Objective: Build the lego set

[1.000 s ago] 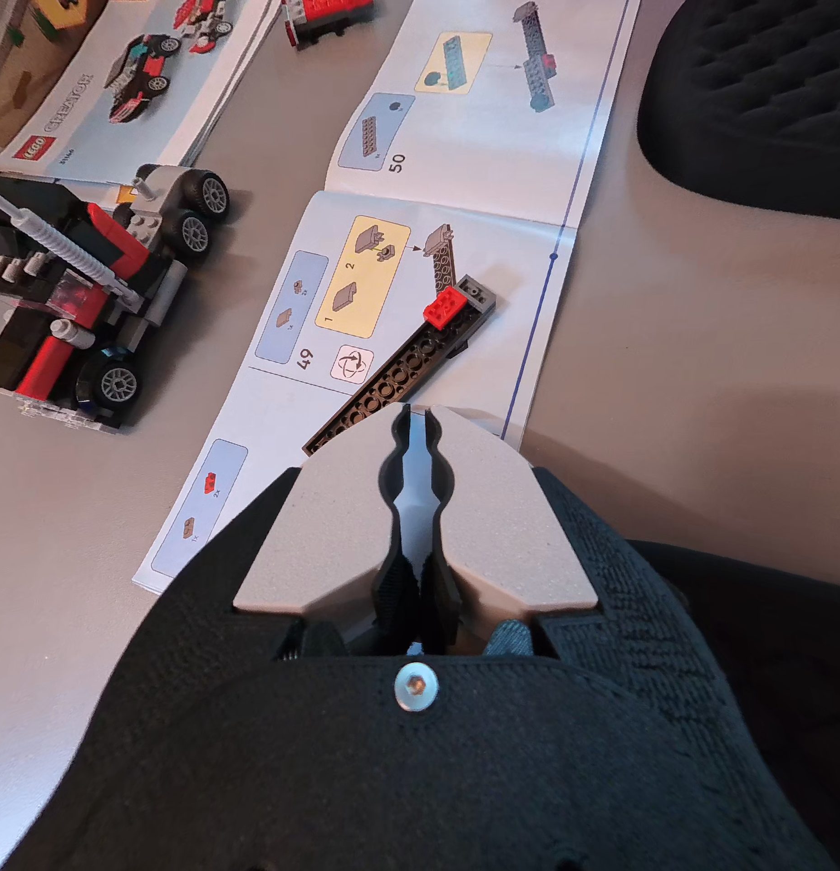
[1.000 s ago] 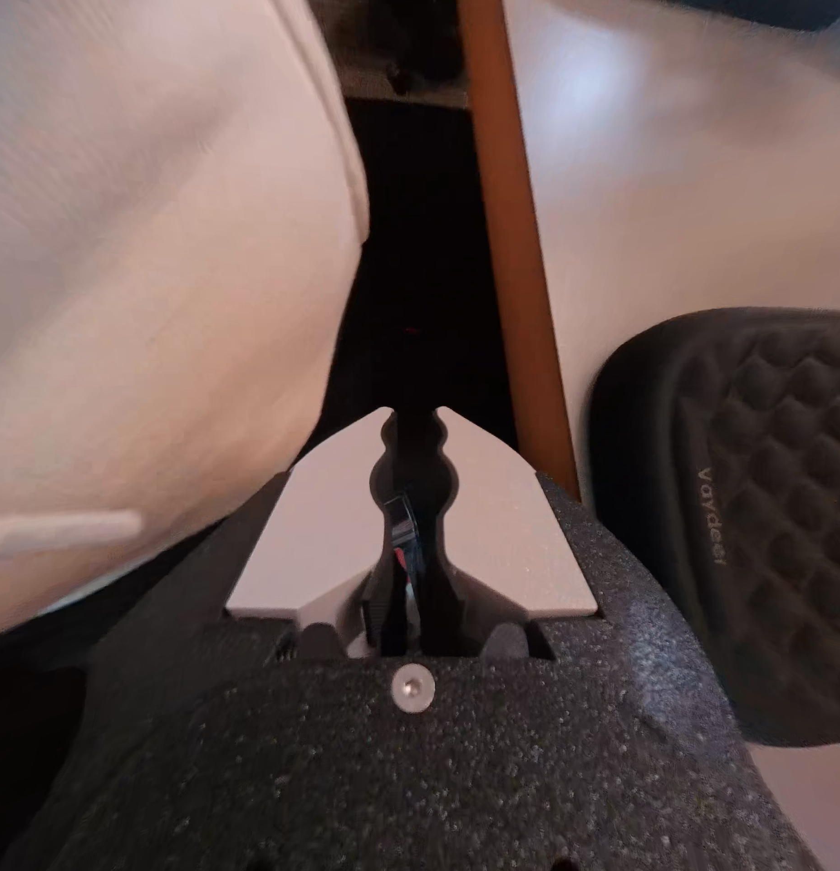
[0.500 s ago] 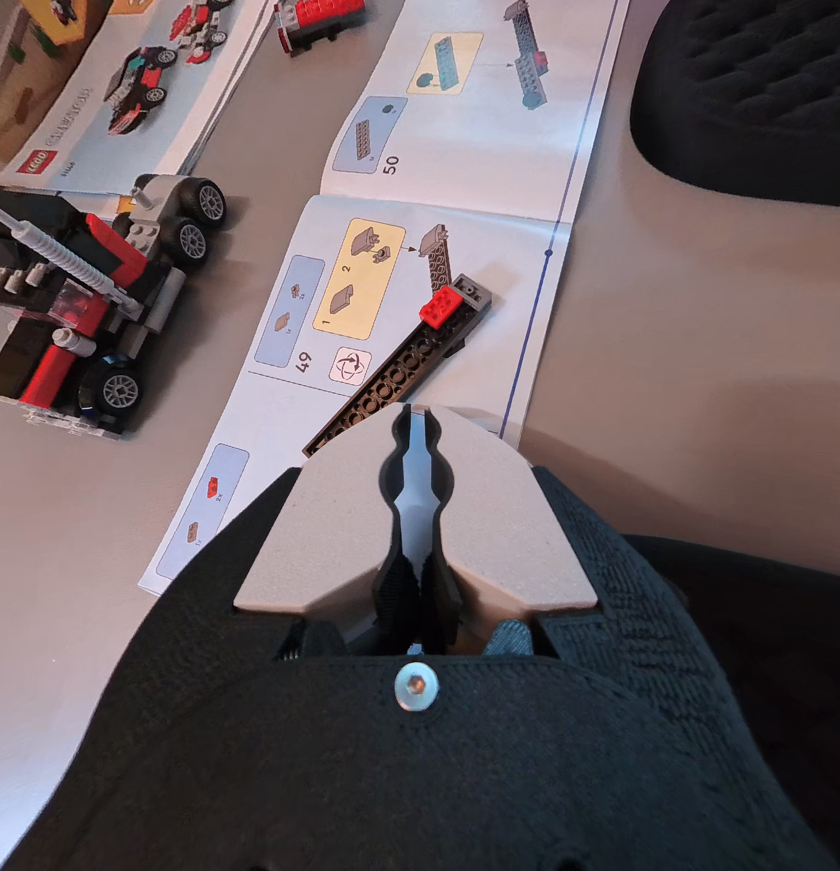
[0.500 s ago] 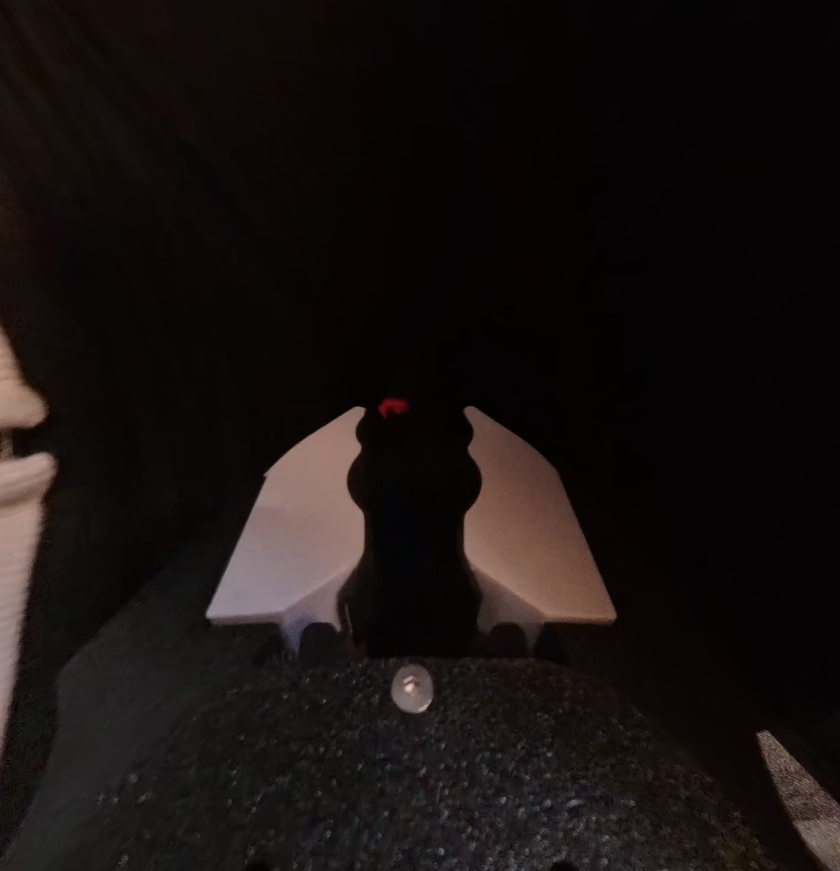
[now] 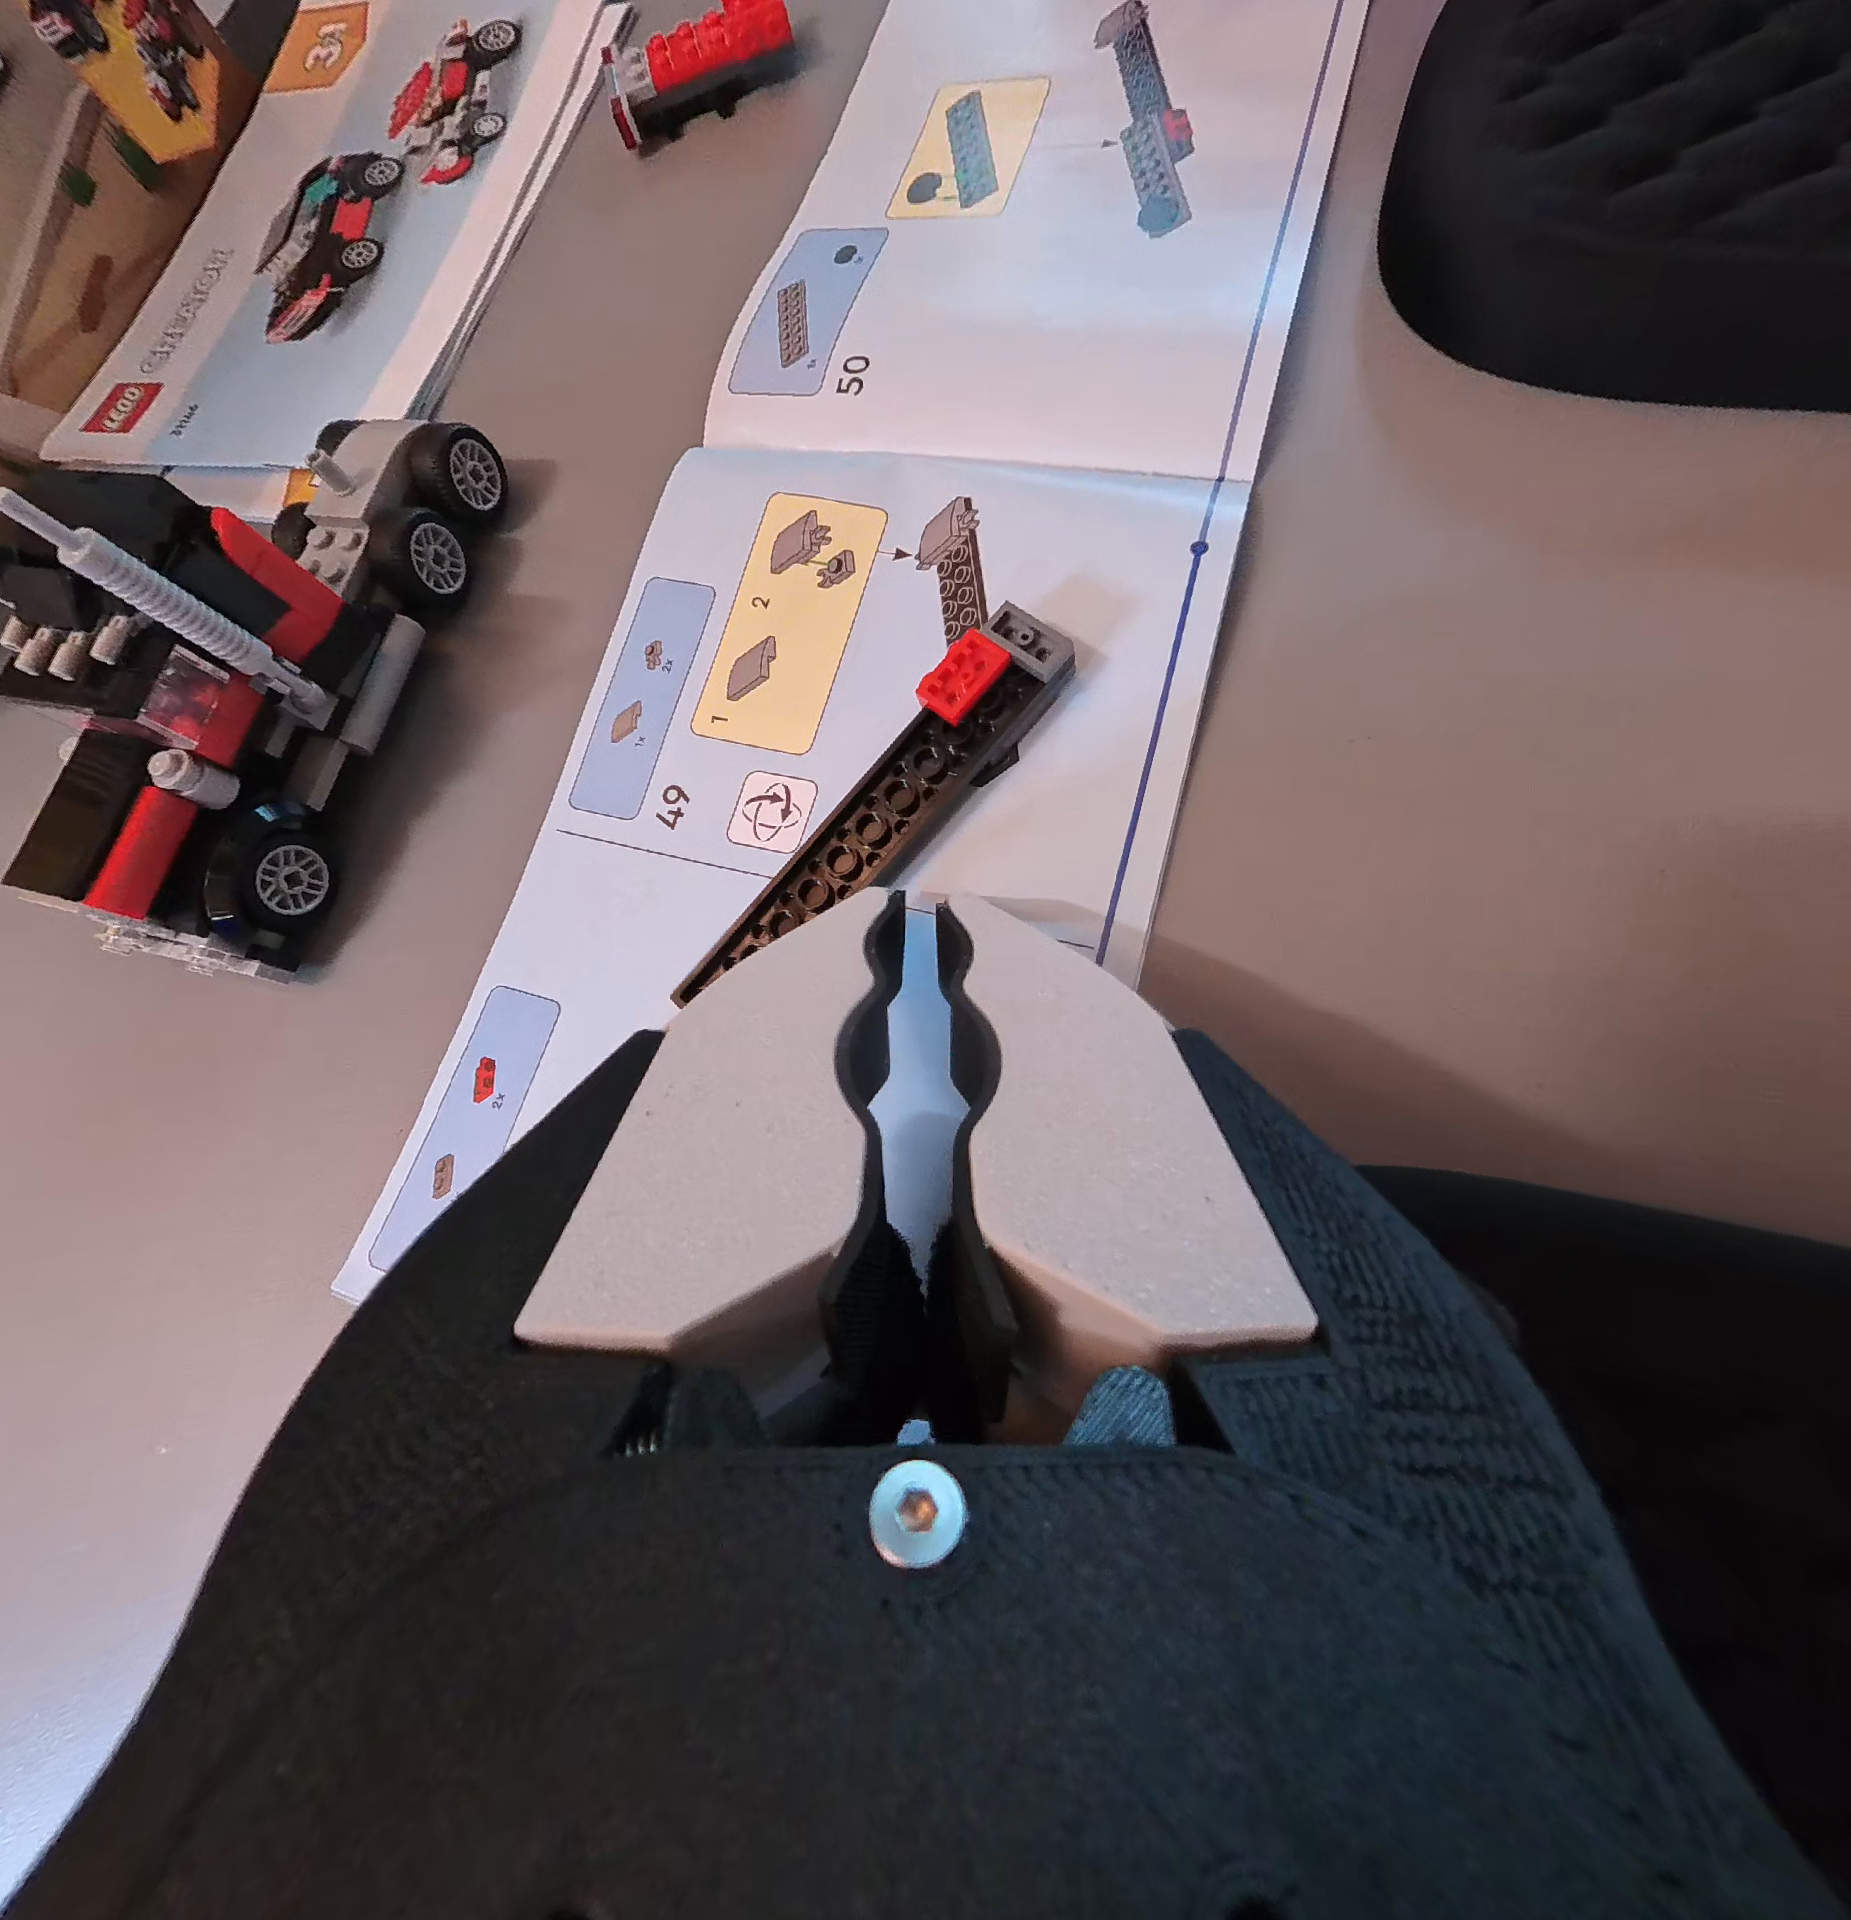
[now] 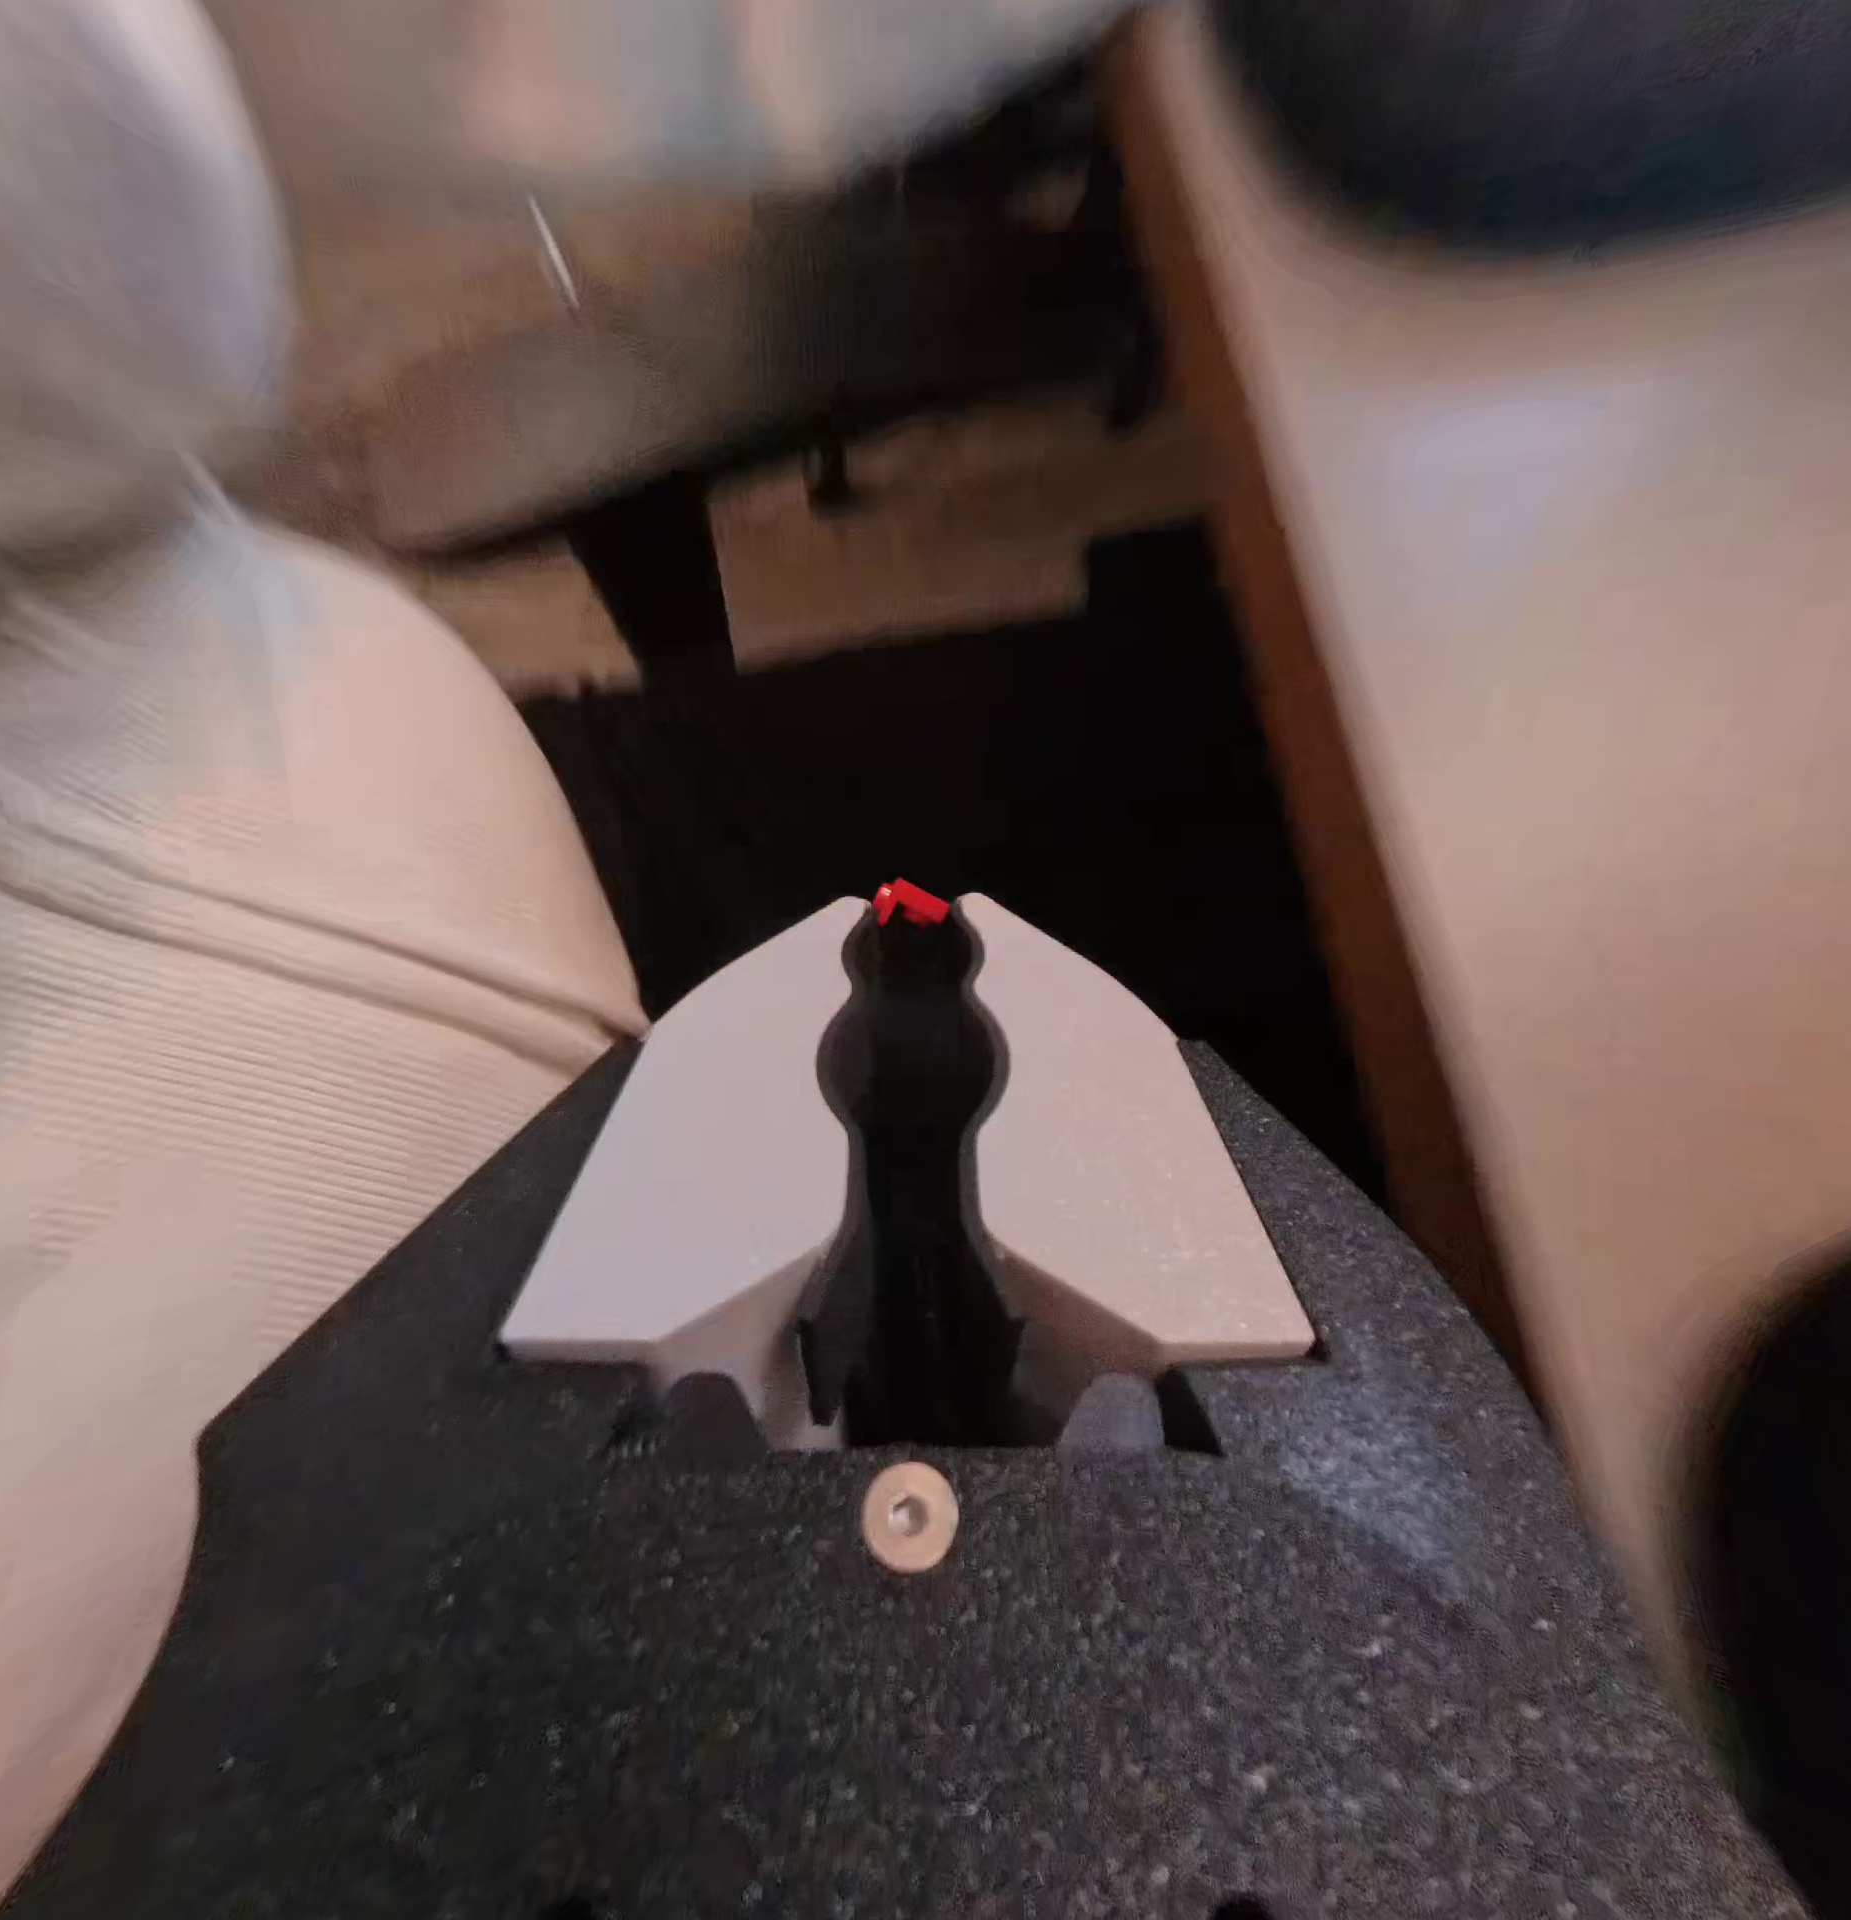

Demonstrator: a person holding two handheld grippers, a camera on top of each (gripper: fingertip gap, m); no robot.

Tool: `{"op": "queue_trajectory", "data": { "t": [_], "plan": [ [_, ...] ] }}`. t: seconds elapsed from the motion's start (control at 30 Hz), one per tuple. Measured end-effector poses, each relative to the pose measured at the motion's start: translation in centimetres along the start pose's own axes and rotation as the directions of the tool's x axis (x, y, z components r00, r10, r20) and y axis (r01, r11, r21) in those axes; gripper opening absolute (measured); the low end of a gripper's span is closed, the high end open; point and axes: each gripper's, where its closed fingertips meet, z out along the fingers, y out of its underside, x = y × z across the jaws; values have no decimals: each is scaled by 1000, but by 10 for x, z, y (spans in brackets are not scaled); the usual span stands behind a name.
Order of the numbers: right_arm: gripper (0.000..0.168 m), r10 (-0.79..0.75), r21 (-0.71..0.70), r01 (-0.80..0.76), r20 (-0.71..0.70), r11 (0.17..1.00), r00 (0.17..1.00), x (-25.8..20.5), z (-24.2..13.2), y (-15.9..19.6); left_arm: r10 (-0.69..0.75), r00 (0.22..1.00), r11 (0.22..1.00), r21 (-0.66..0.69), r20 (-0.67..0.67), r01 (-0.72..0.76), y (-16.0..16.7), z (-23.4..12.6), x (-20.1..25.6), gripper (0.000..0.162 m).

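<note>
You are keeping the left gripper (image 5: pixel 921 904) low over the open booklet (image 5: pixel 1056 343), its jaws nearly closed with only a thin slit between them and nothing in them. Just past the tips the long black plate (image 5: pixel 879 821) is lying across the page, carrying a red brick (image 5: pixel 960 673) and a grey piece (image 5: pixel 1030 639) at its far end. Your right gripper (image 6: pixel 913 906) is off beyond the table (image 6: pixel 1586 644) edge, near pale fabric, and its jaws are pinching a small red piece (image 6: pixel 908 902) right at the tips. The view there is blurred. As for progress, I judge the build well on: the truck (image 5: pixel 214 707) is standing mostly finished at the left, and a small red sub-build (image 5: pixel 703 62) is waiting farther off. What is left seems to be fitting the red piece to the plate, then joining that plate to the truck.
</note>
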Motion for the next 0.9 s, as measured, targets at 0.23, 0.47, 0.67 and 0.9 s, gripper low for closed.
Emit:
{"op": "queue_trajectory", "data": {
  "t": [0.23, 0.47, 0.67, 0.9],
  "plan": [
    [12, -64, 376, 132, -189, 917, 980, 104, -99, -166, 7, 998, 999, 46, 68, -10, -5, -5, -6, 12],
    [12, -191, 357, 228, -137, 906, 972, 229, -88, -233, -186, 981, 965, 200, 60, 171, -15, -25, -21, 20],
    [13, -280, 354, 317, -152, 880, 948, 267, -57, -213, -306, 951, 910, 304, 35, 281, -21, -37, -34, 21],
    [13, -251, 467, 255, -72, 847, 965, 266, -56, -198, -50, 992, 851, 525, 116, -19, -67, -57, -25, 27]
  ]
}}
